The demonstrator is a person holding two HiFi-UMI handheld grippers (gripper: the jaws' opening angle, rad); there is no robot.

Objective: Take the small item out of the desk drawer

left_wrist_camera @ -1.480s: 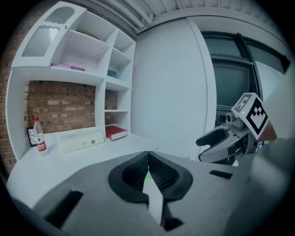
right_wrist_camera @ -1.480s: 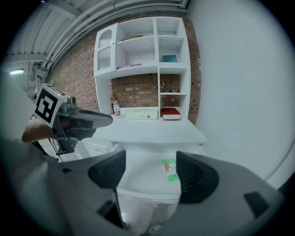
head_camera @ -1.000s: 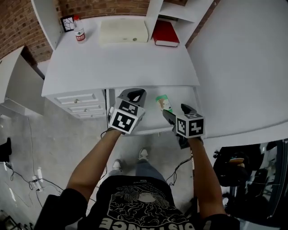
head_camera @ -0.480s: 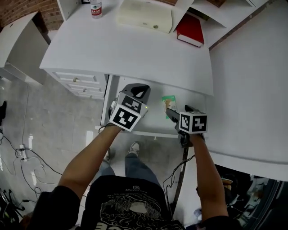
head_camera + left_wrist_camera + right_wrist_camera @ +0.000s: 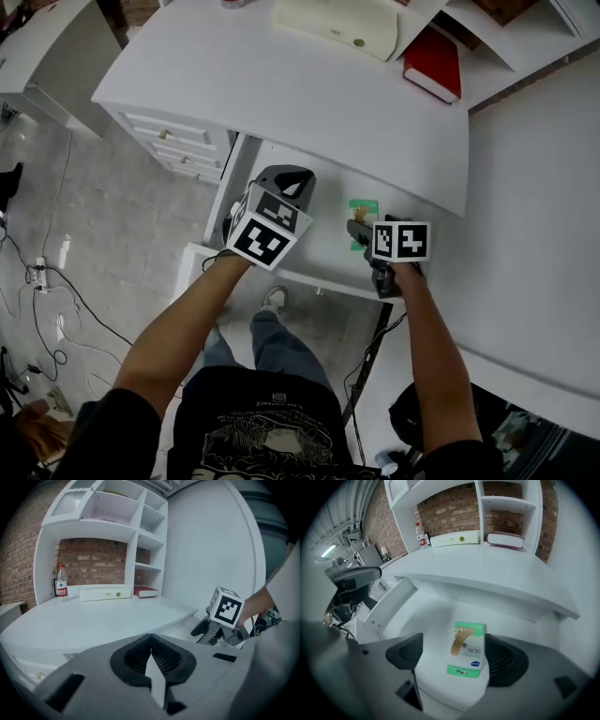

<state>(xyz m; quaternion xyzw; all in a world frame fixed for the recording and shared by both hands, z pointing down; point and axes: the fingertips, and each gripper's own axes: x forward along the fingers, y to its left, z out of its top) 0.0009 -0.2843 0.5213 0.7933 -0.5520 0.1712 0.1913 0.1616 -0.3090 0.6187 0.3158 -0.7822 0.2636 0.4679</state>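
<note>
A small green box with a plaster pictured on it (image 5: 467, 648) lies flat on the floor of the open white drawer (image 5: 424, 616) under the desk. My right gripper (image 5: 455, 658) is open and low over the drawer. The box lies between its two pads, nearer the right one, and neither pad presses on it. In the head view the box (image 5: 362, 206) peeks out just ahead of the right gripper (image 5: 360, 231). My left gripper (image 5: 287, 180) hovers over the drawer's left part, shut with nothing in it (image 5: 151, 641). The right gripper's marker cube (image 5: 227, 608) shows in the left gripper view.
The white desk top (image 5: 281, 84) overhangs the drawer's back. On it are a cream flat case (image 5: 336, 23), a red book (image 5: 433, 64) and a bottle (image 5: 61, 581). A stack of small drawers (image 5: 178, 141) stands at the left. Cables (image 5: 47, 281) trail on the floor.
The right gripper has moved forward into the drawer, so the green box now lies between its jaws. The left gripper has stayed over the drawer's left. The head view has shifted.
</note>
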